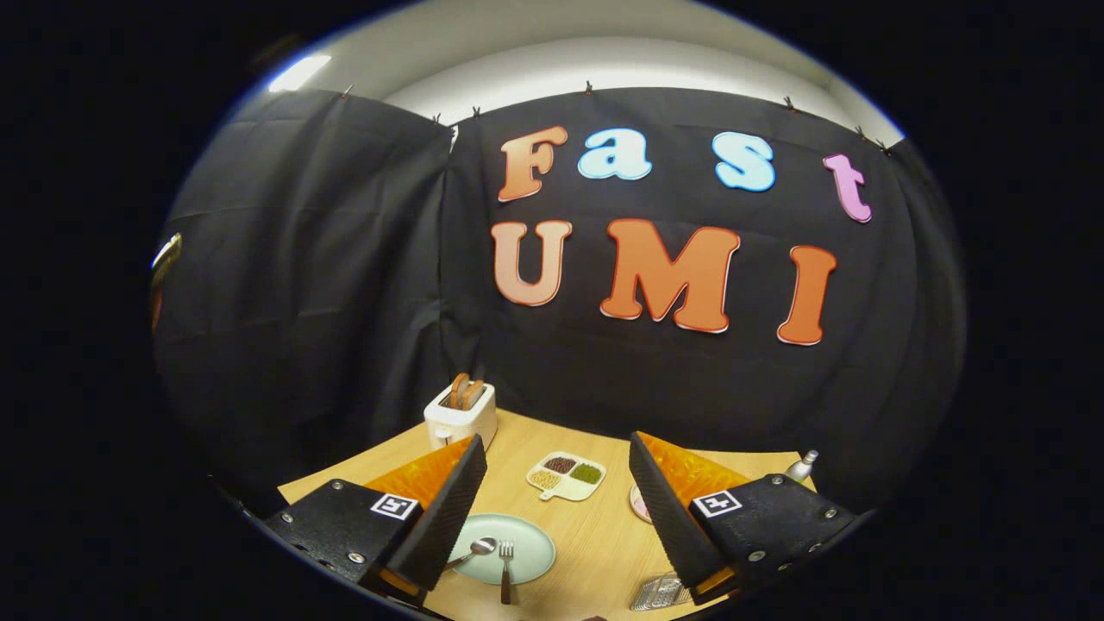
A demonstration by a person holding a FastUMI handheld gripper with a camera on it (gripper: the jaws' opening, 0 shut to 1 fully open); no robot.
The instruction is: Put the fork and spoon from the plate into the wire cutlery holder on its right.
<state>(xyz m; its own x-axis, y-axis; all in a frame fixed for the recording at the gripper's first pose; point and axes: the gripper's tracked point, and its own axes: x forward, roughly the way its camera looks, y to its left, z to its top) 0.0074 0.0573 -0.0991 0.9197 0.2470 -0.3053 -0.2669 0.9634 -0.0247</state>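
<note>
- I'm holding the hand-held gripper (561, 509) above the near end of the counter (595, 535), fingers spread wide, nothing between them.
- I'm seeing the plate (526, 548) lying flat on the counter, low between the fingers, closer to the left one; that finger is covering its left edge.
- Spoon (477, 549) is lying on the plate, bowl up toward the middle, handle running down-left under the left finger.
- Fork (506, 565) is sitting just right of the spoon, tines on the plate, handle sticking out over the near rim onto the counter.
- Fork and spoon are lying close together, can't tell if they're touching.
- Wire holder (660, 592) is peeking out beneath the right finger, right of the plate and apart from it; I'm only seeing a corner of its mesh, so I can't tell what's in it.
- Divided tray (567, 476) with three fillings is sitting further out, beyond the plate, between the fingers.
- Toaster (461, 414) with bread in its slots is standing at the back left of the counter, just past the left fingertip.
- A pink-edged dish (639, 503) is mostly hiding behind the right finger.
- A bottle (801, 467) top is showing at the far right, beyond the right finger.
</note>
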